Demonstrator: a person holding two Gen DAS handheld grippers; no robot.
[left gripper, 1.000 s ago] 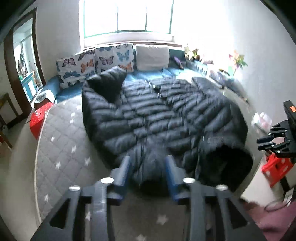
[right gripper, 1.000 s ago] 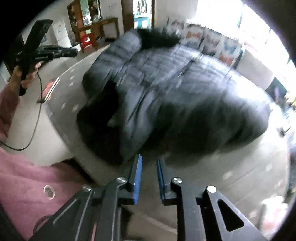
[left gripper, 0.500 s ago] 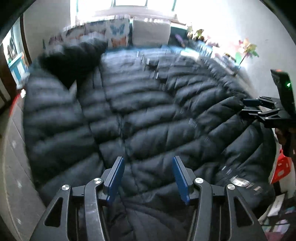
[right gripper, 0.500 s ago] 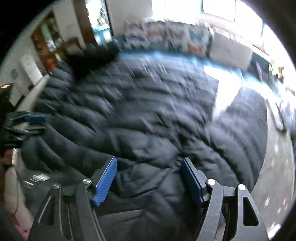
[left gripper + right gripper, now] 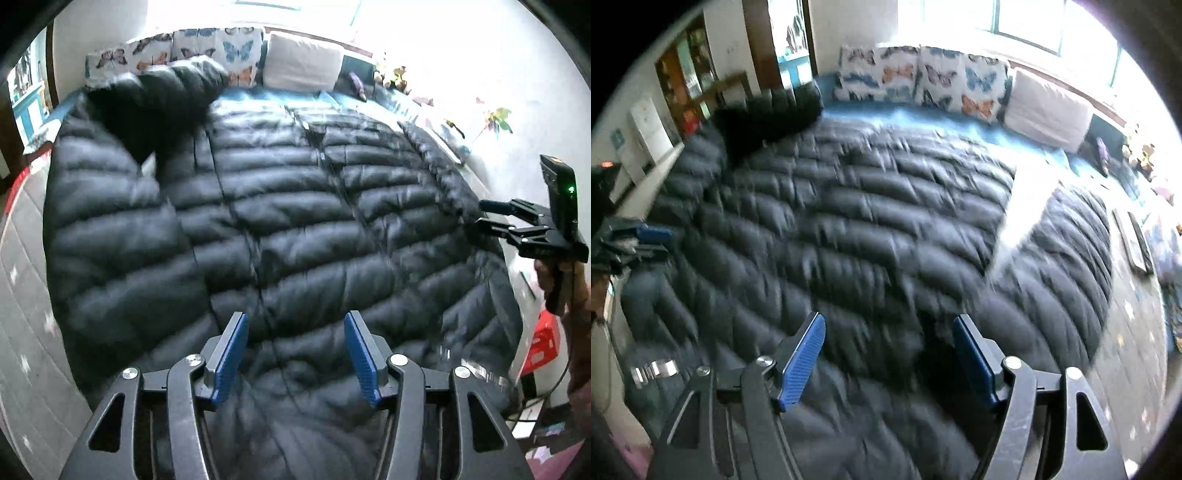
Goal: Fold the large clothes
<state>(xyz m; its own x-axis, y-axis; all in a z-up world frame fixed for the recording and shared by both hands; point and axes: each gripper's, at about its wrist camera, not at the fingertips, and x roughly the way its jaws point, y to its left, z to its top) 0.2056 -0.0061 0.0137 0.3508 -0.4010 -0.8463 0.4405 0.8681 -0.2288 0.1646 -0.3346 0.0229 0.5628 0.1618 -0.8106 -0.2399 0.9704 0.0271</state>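
Black puffer coat (image 5: 288, 229) spread flat over bed, near hem under both your grippers.

Left of coat: hood (image 5: 155, 99) flopped up toward butterfly cushions (image 5: 207, 48); may trap under fold, making lump.

Left gripper (image 5: 293, 354): fingers spread wide, gripping nothing, over hem.

Right gripper (image 5: 890, 358): likewise released (view blurred). Slick padded shell may slip if you pinch only top layer; uneven grabs skew fold.
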